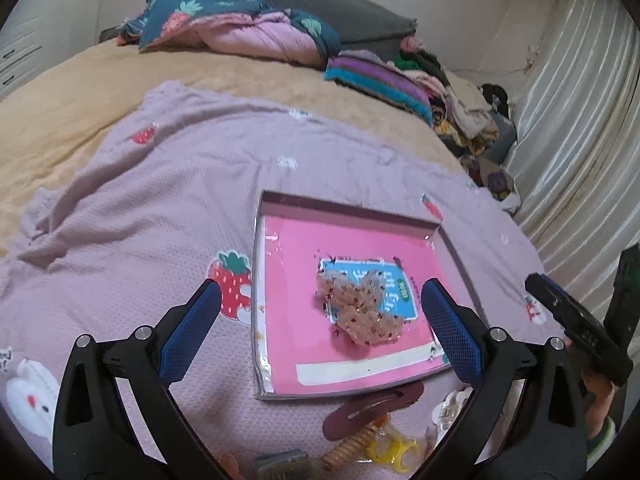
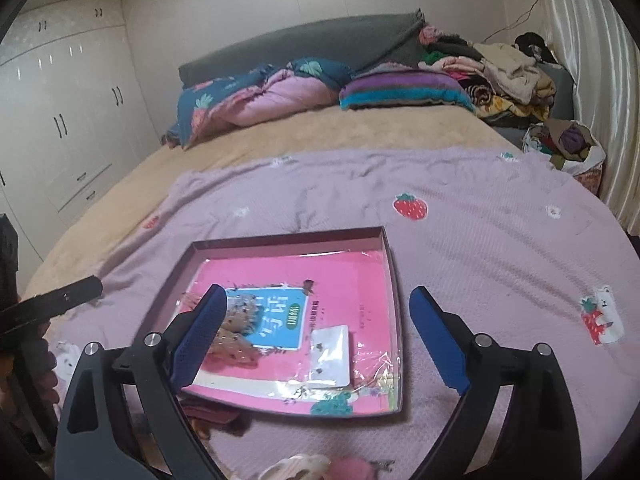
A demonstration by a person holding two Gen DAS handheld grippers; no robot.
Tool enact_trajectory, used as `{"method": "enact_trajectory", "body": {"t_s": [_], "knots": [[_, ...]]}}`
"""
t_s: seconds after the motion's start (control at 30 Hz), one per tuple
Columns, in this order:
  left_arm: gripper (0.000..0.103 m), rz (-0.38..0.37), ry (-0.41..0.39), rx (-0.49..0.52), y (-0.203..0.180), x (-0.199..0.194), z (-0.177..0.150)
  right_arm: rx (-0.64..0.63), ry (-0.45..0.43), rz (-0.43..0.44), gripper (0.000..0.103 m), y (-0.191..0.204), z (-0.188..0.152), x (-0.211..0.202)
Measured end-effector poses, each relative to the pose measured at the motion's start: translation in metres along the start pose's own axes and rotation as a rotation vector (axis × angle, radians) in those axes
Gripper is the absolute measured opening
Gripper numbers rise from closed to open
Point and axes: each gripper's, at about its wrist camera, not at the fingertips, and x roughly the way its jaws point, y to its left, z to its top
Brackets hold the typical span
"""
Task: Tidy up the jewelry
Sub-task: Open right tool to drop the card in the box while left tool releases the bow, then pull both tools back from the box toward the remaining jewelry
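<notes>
A shallow box tray (image 1: 460, 264) with a pink plastic-wrapped liner lies on the lilac bedspread; it also shows in the right wrist view (image 2: 394, 276). A sheer beige bow (image 1: 360, 306) with dark specks lies in it, partly hidden by my right finger in the right wrist view (image 2: 236, 328). A small white earring card (image 2: 330, 356) lies in the tray's near right part. My left gripper (image 1: 320, 328) is open and empty above the tray's near edge. My right gripper (image 2: 316, 336) is open and empty over the tray. Loose pieces lie in front of the tray: a maroon snap clip (image 1: 372, 408), a coiled orange tie (image 1: 352, 446), a yellow ring piece (image 1: 394, 450).
The lilac strawberry-print bedspread (image 1: 160, 208) covers a tan bed. Folded quilts (image 2: 256, 96) and a heap of clothes (image 2: 508, 76) lie at the headboard. White wardrobes (image 2: 60, 120) stand left, a curtain (image 1: 580, 128) right. Pale and pink hair pieces (image 2: 320, 466) lie at the near edge.
</notes>
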Motion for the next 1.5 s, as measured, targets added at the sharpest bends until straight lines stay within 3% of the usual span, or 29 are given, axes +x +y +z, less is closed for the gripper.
{"method": "enact_trajectory", "body": {"t_s": [0.23,0.67,1.5], "knots": [[0.093,0.027,-0.072,0.029,-0.007,-0.024,0.003,0.005,-0.015,-0.001,0.093,0.005,-0.006,-0.024],[0.093,0.014,-0.110,0.013,-0.014,-0.063,-0.020,0.003,-0.047,0.008,0.093,0.009,-0.018,-0.068],[0.093,0.016,-0.027,0.079,-0.031,-0.082,-0.075,-0.029,-0.019,-0.010,0.094,0.004,-0.066,-0.116]]}}
